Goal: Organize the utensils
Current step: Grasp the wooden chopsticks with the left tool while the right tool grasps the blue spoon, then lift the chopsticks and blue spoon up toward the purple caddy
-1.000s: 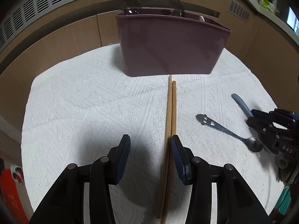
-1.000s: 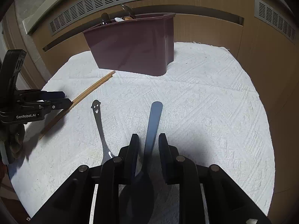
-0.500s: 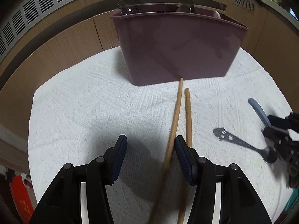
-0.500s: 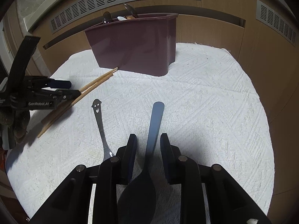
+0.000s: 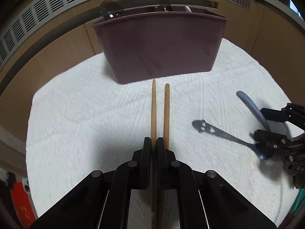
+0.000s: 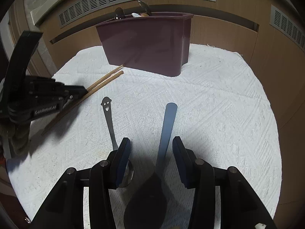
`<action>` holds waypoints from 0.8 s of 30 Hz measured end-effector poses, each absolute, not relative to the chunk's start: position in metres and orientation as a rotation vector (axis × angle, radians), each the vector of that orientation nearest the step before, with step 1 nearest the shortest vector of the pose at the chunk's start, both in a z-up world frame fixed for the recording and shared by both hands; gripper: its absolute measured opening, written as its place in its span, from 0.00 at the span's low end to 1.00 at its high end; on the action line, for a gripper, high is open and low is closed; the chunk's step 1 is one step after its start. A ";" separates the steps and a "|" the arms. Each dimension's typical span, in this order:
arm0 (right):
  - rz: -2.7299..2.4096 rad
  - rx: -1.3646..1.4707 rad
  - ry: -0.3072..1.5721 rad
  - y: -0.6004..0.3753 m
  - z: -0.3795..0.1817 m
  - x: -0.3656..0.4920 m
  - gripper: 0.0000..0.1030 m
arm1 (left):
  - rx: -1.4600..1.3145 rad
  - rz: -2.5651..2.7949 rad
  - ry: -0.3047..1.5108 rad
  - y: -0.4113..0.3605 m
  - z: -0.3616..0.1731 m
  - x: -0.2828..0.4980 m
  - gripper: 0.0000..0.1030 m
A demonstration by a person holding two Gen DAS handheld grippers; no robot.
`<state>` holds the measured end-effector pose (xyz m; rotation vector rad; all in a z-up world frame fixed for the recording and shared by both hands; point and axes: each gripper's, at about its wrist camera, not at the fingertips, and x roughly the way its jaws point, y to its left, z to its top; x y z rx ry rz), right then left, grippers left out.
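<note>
White cloth on surface, maroon bin at back. Left gripper jaws just clamped on one chopstick only; 2nd chopstick outside, may get left behind. Right gripper jaws just spread wide, astride blue spoon, not pinching; steel spoon beside left jaw, could get knocked.

Soft indoor light falls from above, leaving the white cloth bright and dark shadows under each tool at bottom centre. Fisheye bending curves the edges and blackens the corners. The left view's right edge is motion-blurred.
</note>
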<state>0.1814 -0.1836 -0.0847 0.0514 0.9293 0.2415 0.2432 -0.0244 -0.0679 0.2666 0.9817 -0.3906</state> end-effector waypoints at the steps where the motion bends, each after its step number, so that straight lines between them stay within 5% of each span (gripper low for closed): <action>1: 0.245 0.077 0.934 -0.186 -0.085 0.181 0.43 | 0.248 -0.394 0.989 -0.017 -0.067 0.240 0.06; 6: 0.300 0.095 0.995 -0.188 -0.081 0.186 0.48 | 0.193 -0.382 1.026 0.009 -0.064 0.213 0.06; 9: 0.265 0.083 0.991 -0.189 -0.076 0.186 0.37 | 0.168 -0.377 1.051 0.025 -0.064 0.202 0.06; 17: 0.117 0.002 0.994 -0.178 -0.079 0.208 0.27 | 0.151 -0.401 1.078 0.027 -0.063 0.210 0.07; 20: 0.083 -0.069 0.990 -0.166 -0.080 0.214 0.11 | 0.170 -0.398 1.099 0.018 -0.063 0.231 0.07; 24: 0.108 -0.063 0.985 -0.165 -0.078 0.212 0.11 | 0.266 -0.394 1.095 -0.002 -0.063 0.250 0.07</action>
